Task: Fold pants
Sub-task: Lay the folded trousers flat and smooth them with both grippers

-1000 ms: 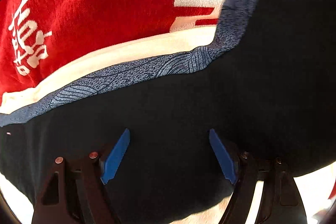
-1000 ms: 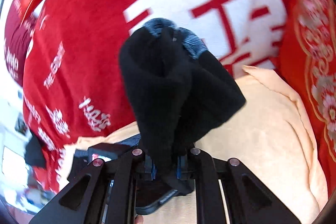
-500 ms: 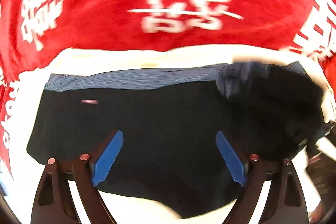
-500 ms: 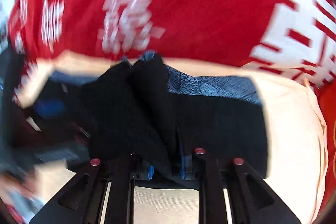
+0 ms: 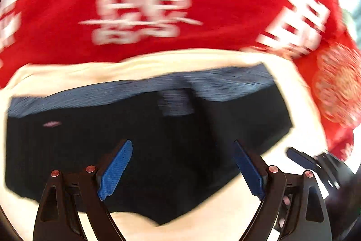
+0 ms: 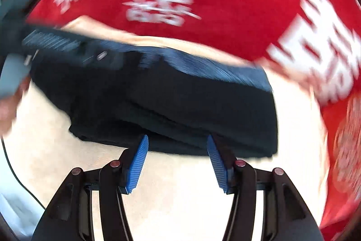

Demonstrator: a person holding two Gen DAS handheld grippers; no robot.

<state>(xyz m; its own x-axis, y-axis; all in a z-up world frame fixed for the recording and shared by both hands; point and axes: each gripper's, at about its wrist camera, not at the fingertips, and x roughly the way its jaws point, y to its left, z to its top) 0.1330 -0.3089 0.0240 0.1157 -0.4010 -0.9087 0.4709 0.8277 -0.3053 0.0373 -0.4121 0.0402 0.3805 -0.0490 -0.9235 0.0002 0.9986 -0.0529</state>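
Right claw (image 6: pixel 177 142) just opening, nothing clamped, left claw (image 5: pixel 181 150) apart, folded pants (image 6: pixel 180 101) on cream cloth (image 6: pixel 176 207), red blanket (image 6: pixel 225 15) beyond

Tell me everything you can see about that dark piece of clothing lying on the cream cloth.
The black pants lie folded into a flat, roughly rectangular bundle on a cream cloth, over a red blanket with white characters. They look like soft knit fabric, with a blue-grey patterned waistband along the far edge and stacked layers showing at the near edge. The right gripper has just been opening; its pads press on nothing. The left gripper is open above the pants.
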